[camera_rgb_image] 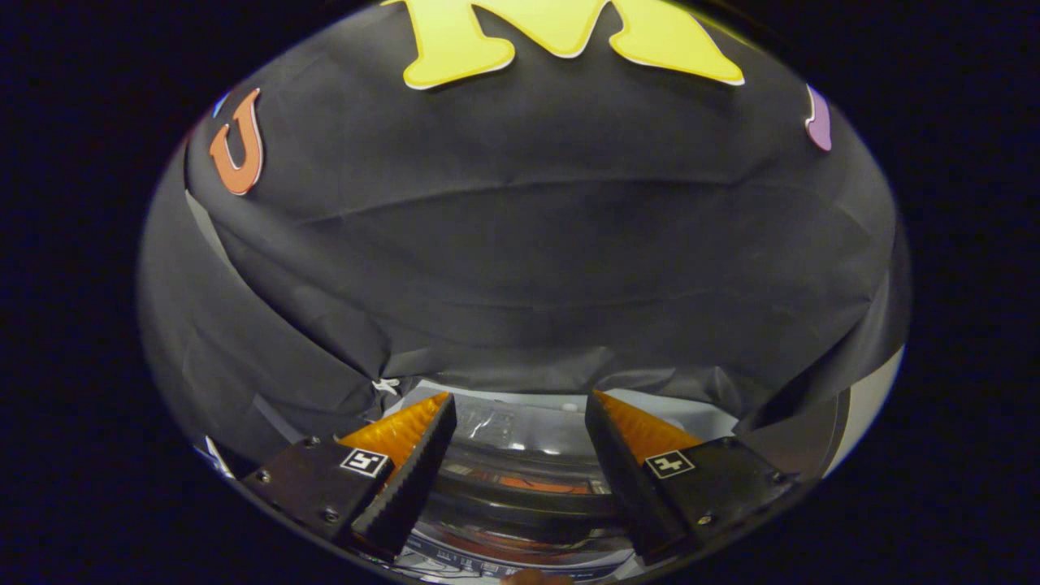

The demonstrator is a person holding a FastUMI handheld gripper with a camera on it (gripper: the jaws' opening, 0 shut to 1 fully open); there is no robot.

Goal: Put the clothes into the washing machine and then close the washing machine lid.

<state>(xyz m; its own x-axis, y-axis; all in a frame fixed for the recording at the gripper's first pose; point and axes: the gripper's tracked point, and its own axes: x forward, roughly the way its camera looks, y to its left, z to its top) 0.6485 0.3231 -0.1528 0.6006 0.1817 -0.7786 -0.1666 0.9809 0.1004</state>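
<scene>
My gripper (520,398) is open, with a wide gap and nothing held between its fingers. Below and between the fingers lies the top of the washing machine (508,426), pale grey. Its dark, glossy see-through lid (520,500) appears to lie down over the tub. Something orange, seemingly clothes (540,486), shows through the lid. A strip of the machine's control panel (487,563) runs along the near edge under the fingers.
The booth's black cloth wall (528,268) hangs close behind the machine, its lower folds reaching down to the machine's back edge. A pale surface (873,398) shows to the right of the cloth. Part of a hand (532,578) shows at the near edge.
</scene>
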